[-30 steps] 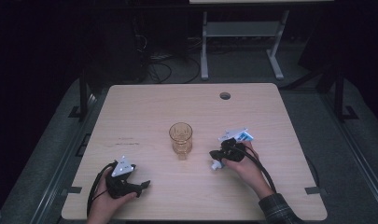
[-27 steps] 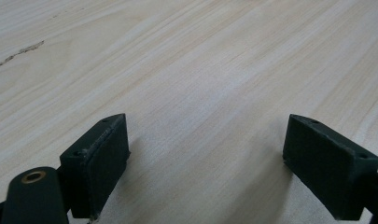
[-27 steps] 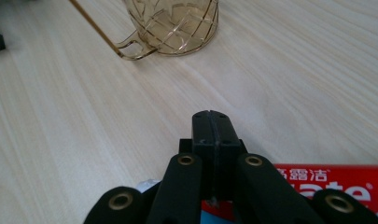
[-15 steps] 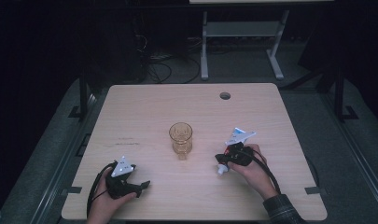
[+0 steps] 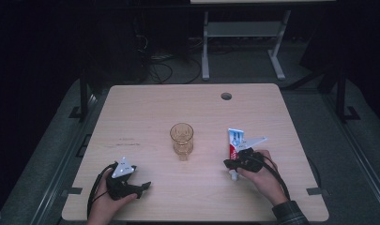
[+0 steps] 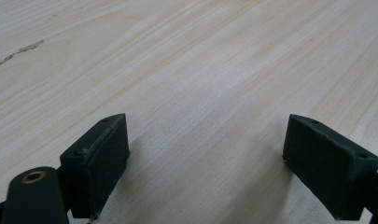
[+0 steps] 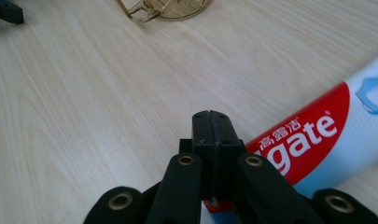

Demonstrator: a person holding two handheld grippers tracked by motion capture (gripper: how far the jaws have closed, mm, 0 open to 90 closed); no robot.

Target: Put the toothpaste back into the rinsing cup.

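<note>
A toothpaste tube [image 7: 317, 135] is seen lying flat on the right half of the wooden table [image 5: 145, 108], just beside the right gripper [image 7: 210, 123]. On its red band the white letters "gate" and three Chinese characters can be read; the rest of the tube is pale blue and white, with a glossy, smooth skin. In the high view the tube [image 5: 234, 140] is laid pointing away from the person, its cap end under the gripper. The right gripper's black jaws are pressed together with nothing between them, and the tube is passed alongside and beneath them; whether it is touched cannot be told.

An amber glass cup [image 5: 181, 138] with a ribbed, patterned wall is stood upright near the table's middle, left of the tube and apart from it.

The left gripper [image 6: 205, 154] is held low over bare pale woodgrain, its matte black jaws spread wide and empty.
</note>
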